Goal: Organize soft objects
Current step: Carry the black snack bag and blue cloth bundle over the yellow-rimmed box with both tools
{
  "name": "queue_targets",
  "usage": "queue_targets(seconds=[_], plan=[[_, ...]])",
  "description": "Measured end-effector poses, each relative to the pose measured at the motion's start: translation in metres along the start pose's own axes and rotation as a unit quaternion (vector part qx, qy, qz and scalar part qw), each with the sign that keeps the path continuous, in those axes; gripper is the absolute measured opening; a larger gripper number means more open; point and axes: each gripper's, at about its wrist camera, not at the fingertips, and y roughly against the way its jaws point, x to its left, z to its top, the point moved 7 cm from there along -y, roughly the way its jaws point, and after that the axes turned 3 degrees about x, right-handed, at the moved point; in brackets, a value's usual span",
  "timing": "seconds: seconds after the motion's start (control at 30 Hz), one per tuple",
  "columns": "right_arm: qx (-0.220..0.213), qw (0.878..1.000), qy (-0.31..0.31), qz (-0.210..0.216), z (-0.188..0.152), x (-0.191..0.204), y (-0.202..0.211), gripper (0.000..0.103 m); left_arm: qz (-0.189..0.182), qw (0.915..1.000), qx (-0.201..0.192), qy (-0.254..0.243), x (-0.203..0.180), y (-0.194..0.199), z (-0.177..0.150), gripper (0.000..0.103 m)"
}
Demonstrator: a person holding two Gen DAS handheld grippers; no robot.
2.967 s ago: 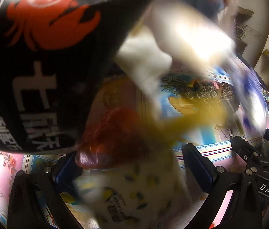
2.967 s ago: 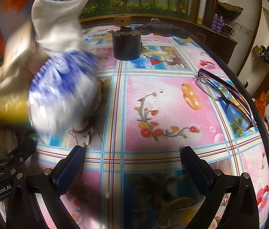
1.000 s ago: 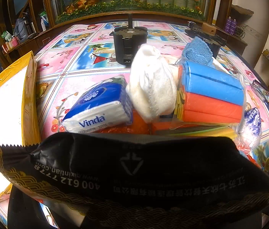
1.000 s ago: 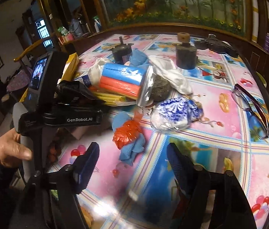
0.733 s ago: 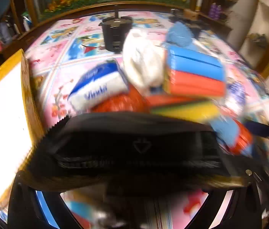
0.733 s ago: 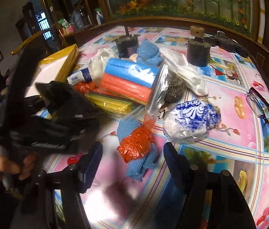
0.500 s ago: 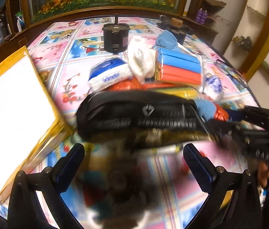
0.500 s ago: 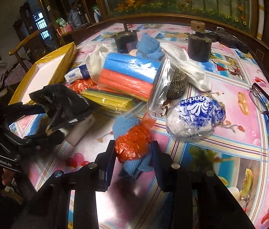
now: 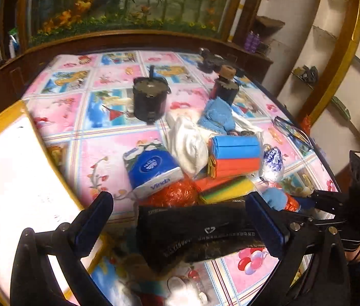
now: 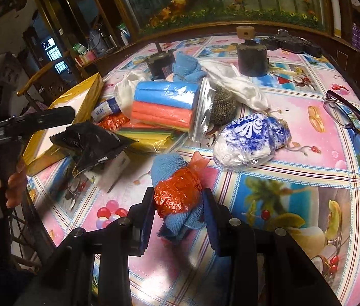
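Note:
A pile of soft things lies on the patterned table: a blue Vinda tissue pack [image 9: 153, 172], a white cloth [image 9: 188, 144], a bag of blue and orange sponges [image 10: 163, 104], a crumpled blue-white tissue pack [image 10: 250, 139]. My right gripper [image 10: 178, 204] is shut on an orange plastic bag and blue cloth bundle [image 10: 177, 195], on the table. My left gripper [image 9: 180, 221] is open above a black snack bag [image 9: 195, 232], which lies on the table between its fingers; the black snack bag also shows in the right wrist view [image 10: 90, 140].
A yellow-rimmed white box [image 9: 9, 178] sits at the left. Two dark round containers [image 9: 149, 99] [image 10: 252, 56] stand further back. Glasses [image 10: 353, 125] lie at the right edge. A steel scourer [image 10: 222, 104] sits behind the sponge bag.
My left gripper let go of the black snack bag and drew back and up. My right gripper closed on the orange bag and blue cloth bundle.

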Motion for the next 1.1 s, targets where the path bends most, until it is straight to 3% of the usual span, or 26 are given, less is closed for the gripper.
queue_targets(seconds=[0.17,0.3,0.47,0.57,0.7,0.73,0.8,0.83,0.87,1.1], plan=[[-0.001,1.000,-0.005,0.015,0.001,-0.001,0.000,0.039,-0.055,0.9952,0.077,-0.025,-0.025,-0.015,-0.035,0.103],[-0.004,1.000,-0.004,0.028,0.001,0.001,0.001,0.039,-0.079,0.9900,0.095,-0.068,-0.052,0.001,-0.066,0.103],[-0.005,0.999,-0.018,0.038,0.002,-0.004,0.000,0.039,-0.043,0.9954,0.053,-0.068,-0.042,0.016,-0.047,0.103],[-0.010,0.999,-0.021,0.040,0.002,-0.005,0.002,0.039,-0.044,0.9947,0.056,-0.074,-0.040,0.006,-0.033,0.103],[-0.012,0.999,-0.025,0.044,0.001,-0.006,0.003,0.039,-0.041,0.9873,0.078,-0.133,-0.055,-0.012,-0.028,0.103],[-0.012,0.999,-0.025,0.044,0.001,-0.006,0.003,0.039,-0.026,0.9860,0.081,-0.144,-0.055,-0.018,-0.028,0.102],[-0.014,0.999,-0.026,0.044,0.002,-0.006,0.003,0.039,0.016,0.9845,0.082,-0.154,-0.054,-0.026,-0.030,0.083],[-0.014,0.999,-0.026,0.045,0.001,-0.006,0.003,0.039,0.020,0.9842,0.087,-0.153,-0.054,-0.028,-0.033,0.059],[-0.015,0.999,-0.026,0.045,0.001,-0.006,0.004,0.039,0.014,0.9852,0.087,-0.147,-0.054,-0.028,-0.035,0.043],[-0.019,0.998,-0.027,0.044,0.001,-0.006,0.006,0.039,0.013,0.9954,0.047,-0.082,-0.045,-0.016,-0.039,0.030]])
